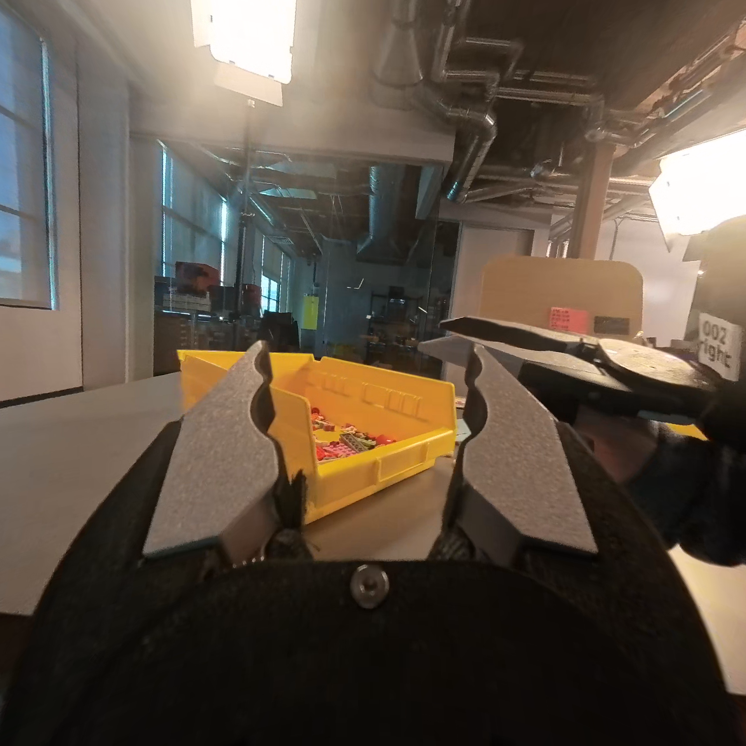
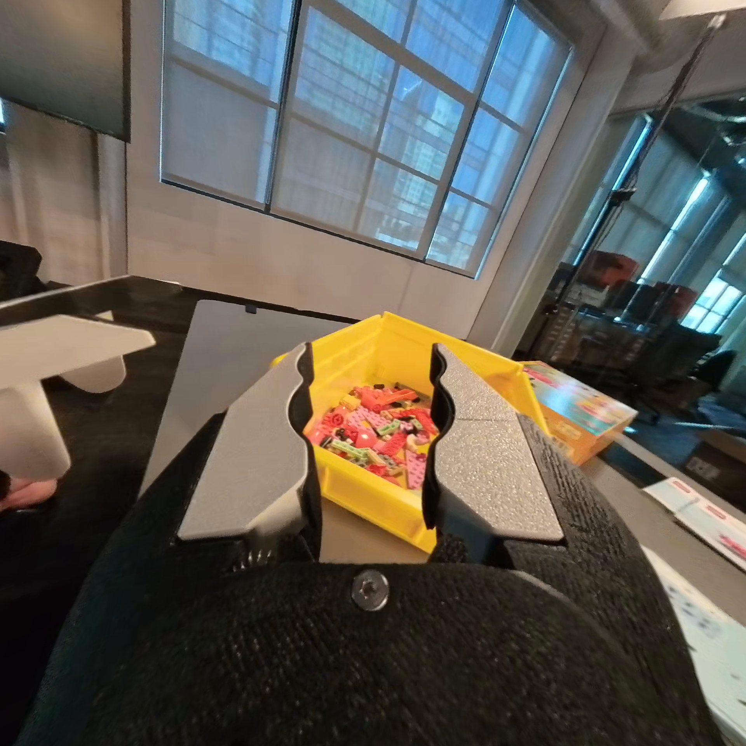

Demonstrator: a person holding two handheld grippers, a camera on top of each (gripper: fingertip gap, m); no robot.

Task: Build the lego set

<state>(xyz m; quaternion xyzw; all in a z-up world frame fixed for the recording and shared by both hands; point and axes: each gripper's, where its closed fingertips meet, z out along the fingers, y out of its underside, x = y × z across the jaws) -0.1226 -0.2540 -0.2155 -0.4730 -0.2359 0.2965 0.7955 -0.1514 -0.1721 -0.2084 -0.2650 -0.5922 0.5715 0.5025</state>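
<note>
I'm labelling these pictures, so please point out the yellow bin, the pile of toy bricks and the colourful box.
yellow bin [image 2: 407, 351]: right wrist view, inside of the far wall.
toy bricks [image 2: 375, 428]: right wrist view, middle of the pile in the bin.
colourful box [image 2: 581, 397]: right wrist view, top face, right of the bin.

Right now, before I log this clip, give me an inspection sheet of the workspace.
Surface: grey table, mostly bare.
Things: yellow bin holding loose pink, red and green bricks.
Clutter: colourful box behind the bin; printed sheets at the right.
Grippers: left gripper and right gripper both open, holding nothing, above the table, pointed at the bin.
Cables: nothing seen.
Surroundings: windows, glass partition, ceiling ducts, bright lamps.
</note>
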